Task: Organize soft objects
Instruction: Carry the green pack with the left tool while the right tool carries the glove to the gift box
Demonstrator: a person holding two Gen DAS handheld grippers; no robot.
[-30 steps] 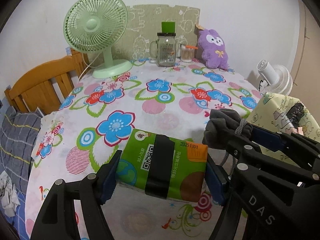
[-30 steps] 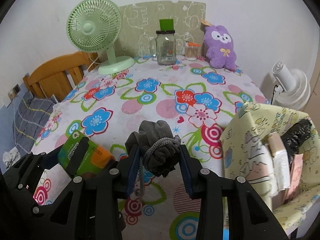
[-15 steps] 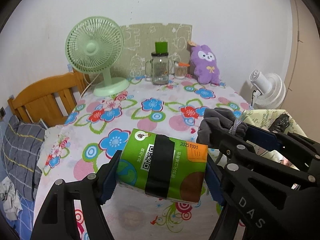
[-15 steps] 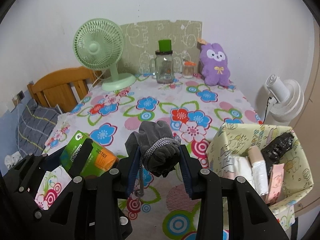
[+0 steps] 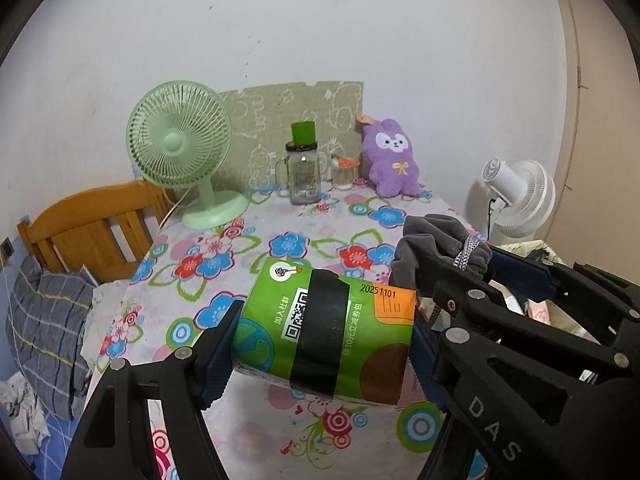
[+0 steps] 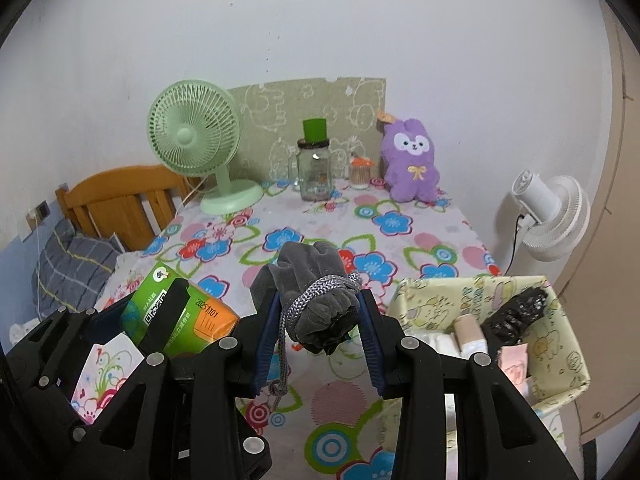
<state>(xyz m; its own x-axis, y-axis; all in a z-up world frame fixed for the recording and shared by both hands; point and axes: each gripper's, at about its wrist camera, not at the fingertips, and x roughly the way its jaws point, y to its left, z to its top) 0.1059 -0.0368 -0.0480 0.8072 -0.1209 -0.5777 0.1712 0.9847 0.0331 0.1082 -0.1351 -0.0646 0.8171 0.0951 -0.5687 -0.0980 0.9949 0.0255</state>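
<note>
Two grips on: left hand-held gripper (image 5: 320, 344) clamps the green pack (image 5: 328, 332), right hand-held gripper (image 6: 318, 316) squeezes the grey pouch (image 6: 316, 296), both above the counter (image 6: 360, 216).

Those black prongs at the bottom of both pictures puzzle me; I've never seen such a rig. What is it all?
They are two hand-held claws, one in each of a person's hands, each with a camera looking along its fingers. In the left claw's picture, the left claw grips a green tissue pack. In the right claw's picture, the right claw grips a grey cloth bundle tied with cord. Below lies a flowered tablecloth with a green fan, a glass jar and a purple plush toy. A yellow basket stands at right.
</note>
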